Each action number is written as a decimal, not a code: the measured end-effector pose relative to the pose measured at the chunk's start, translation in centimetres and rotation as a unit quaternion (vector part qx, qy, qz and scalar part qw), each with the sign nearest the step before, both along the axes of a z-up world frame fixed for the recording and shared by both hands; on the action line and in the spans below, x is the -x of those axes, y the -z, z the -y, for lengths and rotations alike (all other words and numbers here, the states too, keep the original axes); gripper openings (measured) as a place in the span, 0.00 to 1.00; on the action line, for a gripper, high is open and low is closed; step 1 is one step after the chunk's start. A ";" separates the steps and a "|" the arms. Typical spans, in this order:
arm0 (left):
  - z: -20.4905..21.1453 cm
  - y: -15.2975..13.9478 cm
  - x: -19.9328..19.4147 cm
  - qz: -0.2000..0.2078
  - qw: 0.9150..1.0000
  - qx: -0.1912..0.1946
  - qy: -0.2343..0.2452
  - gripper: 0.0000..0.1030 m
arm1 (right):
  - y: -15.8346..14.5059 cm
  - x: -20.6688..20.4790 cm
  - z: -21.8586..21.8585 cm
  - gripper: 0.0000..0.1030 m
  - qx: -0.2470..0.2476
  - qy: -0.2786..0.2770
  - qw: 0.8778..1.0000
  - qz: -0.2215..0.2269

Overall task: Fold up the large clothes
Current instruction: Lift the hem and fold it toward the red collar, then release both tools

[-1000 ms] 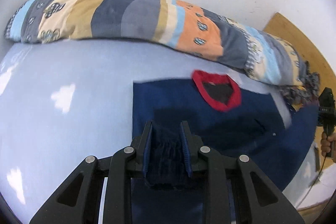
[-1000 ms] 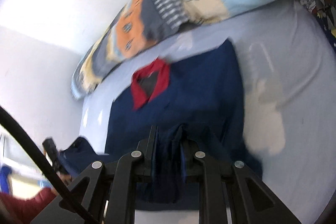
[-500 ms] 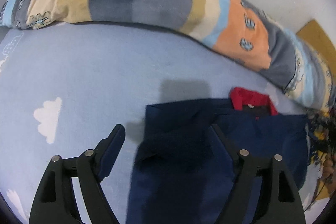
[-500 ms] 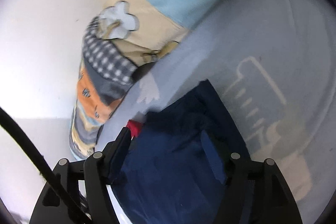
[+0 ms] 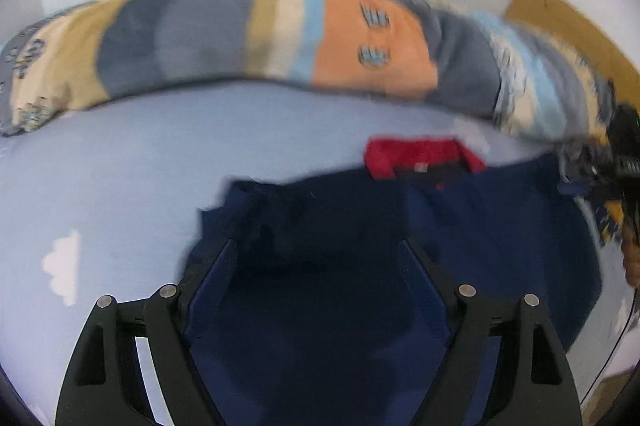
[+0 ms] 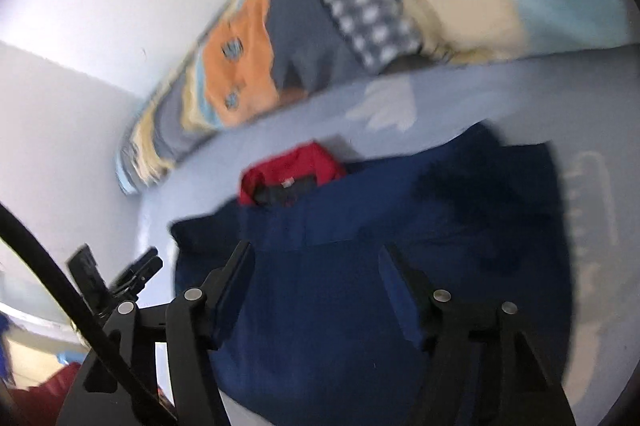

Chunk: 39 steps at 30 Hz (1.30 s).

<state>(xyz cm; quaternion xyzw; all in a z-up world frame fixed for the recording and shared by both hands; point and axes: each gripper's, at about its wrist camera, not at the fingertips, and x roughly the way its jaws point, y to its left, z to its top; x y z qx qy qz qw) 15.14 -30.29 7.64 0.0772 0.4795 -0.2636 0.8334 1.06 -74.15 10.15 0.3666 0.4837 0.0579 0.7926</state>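
Observation:
A navy blue shirt [image 5: 340,226] with a red collar [image 5: 416,152] lies folded on the light blue bed sheet [image 5: 120,178]. My left gripper [image 5: 316,258] is open and empty, held over the shirt's left part. In the right wrist view the shirt [image 6: 400,266] and its red collar [image 6: 292,170] show too. My right gripper [image 6: 316,258] is open and empty above the shirt. The other gripper [image 6: 116,274] shows at the left in that view. Both views are blurred.
A long patchwork bolster [image 5: 280,34] lies along the white wall behind the shirt; it also shows in the right wrist view [image 6: 360,26]. A wooden board [image 5: 560,26] stands at the back right. White cloud prints [image 5: 62,266] mark the sheet.
Both grippers were shut on bunched shirt fabric a second ago; they opened, let it go, and the fabric now lies on the shirt. Both grippers have drawn back a little.

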 end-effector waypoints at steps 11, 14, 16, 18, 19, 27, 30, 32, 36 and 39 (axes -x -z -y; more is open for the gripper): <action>-8.1 2.1 -0.6 -0.011 0.993 -0.054 -0.104 0.76 | 2.8 4.5 8.0 0.48 0.076 0.148 0.980 -0.107; -8.5 0.0 4.5 0.019 0.997 -0.033 -0.073 0.76 | -0.6 7.1 1.9 0.58 0.113 0.060 0.991 -0.049; -7.0 -0.7 9.2 0.039 0.998 -0.026 -0.042 0.76 | -1.2 9.3 -3.8 0.58 0.135 -0.001 0.990 -0.040; -5.7 0.0 12.8 0.047 0.998 -0.042 -0.006 0.76 | -0.2 11.3 -7.4 0.58 0.125 -0.036 0.991 -0.038; -5.2 1.2 13.6 0.034 0.998 -0.050 0.004 0.76 | 0.7 11.9 -8.7 0.58 0.134 -0.051 0.988 -0.050; -12.6 4.8 11.1 -0.052 0.986 -0.066 -0.141 0.81 | 5.7 17.1 -1.7 0.00 0.096 0.077 0.983 -0.137; -17.1 2.7 12.3 -0.079 0.977 -0.002 -0.201 0.81 | 3.5 21.0 0.4 0.51 0.077 0.141 0.979 -0.123; -19.0 2.4 13.3 -0.100 0.970 0.023 -0.222 0.81 | 3.0 24.3 1.0 0.64 0.037 0.179 0.977 -0.112; -20.8 3.2 16.7 -0.139 0.953 0.066 -0.261 0.81 | 4.4 27.2 0.3 0.64 -0.035 0.224 0.967 -0.112; -20.0 4.7 18.6 -0.166 0.941 0.091 -0.280 0.81 | 5.8 27.8 -1.3 0.64 -0.063 0.234 0.963 -0.119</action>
